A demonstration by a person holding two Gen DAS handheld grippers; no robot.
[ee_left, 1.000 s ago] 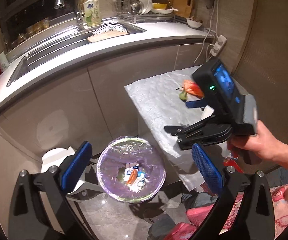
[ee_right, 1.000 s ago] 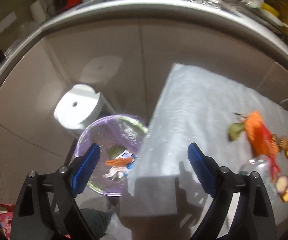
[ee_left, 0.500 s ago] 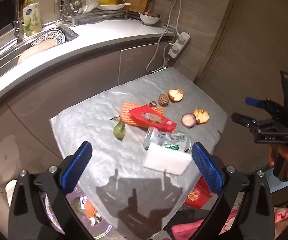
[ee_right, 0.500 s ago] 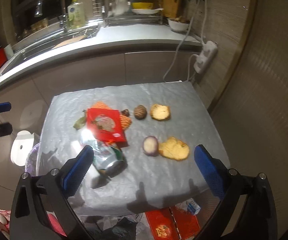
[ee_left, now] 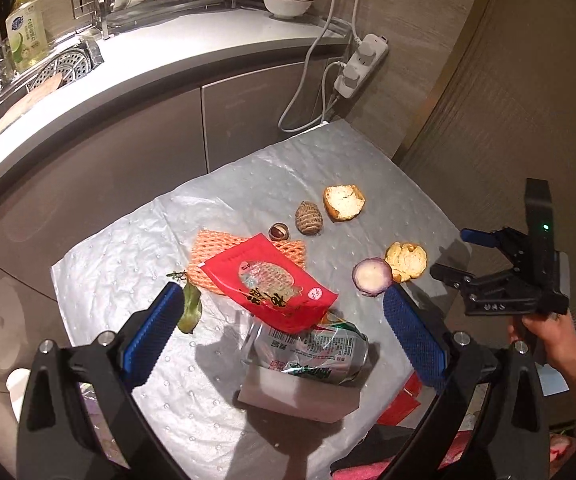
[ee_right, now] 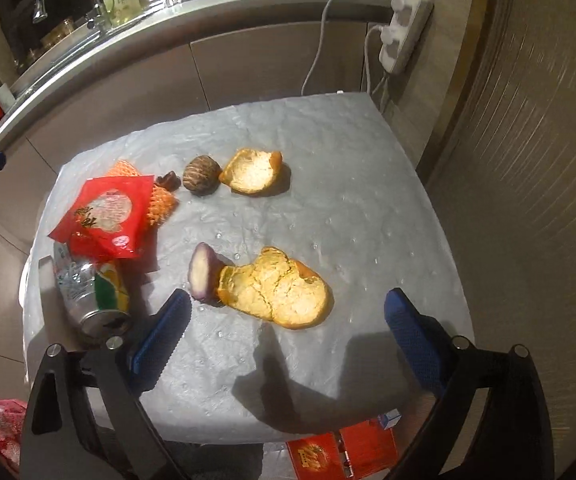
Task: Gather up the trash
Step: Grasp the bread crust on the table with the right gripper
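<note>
Trash lies on a small table under a silver sheet [ee_left: 271,184]: a red wrapper [ee_left: 271,284] on orange foam netting [ee_left: 207,248], a crushed can [ee_left: 308,350] on a white box [ee_left: 296,398], a leaf [ee_left: 189,310], a purple cut vegetable [ee_left: 372,278], two orange peels [ee_left: 344,203] [ee_left: 406,261], a brown taro [ee_left: 308,219], a chestnut [ee_left: 278,232]. My left gripper [ee_left: 283,330] is open, empty, above the can. My right gripper [ee_right: 283,332] is open, empty, just before the big peel [ee_right: 279,288] and the purple piece [ee_right: 199,274]; it also shows in the left wrist view [ee_left: 464,254].
A kitchen counter [ee_left: 167,64] with sink and dish rack runs behind the table. A power strip [ee_left: 362,64] hangs on the wall by the far corner. Red boxes [ee_right: 340,454] lie on the floor under the near edge. The bin's purple liner [ee_left: 95,404] shows at lower left.
Both views swung from the floor bin up to the table. Both grippers have come closer over the trash: left above the can, right toward the big peel. Both stay open.
</note>
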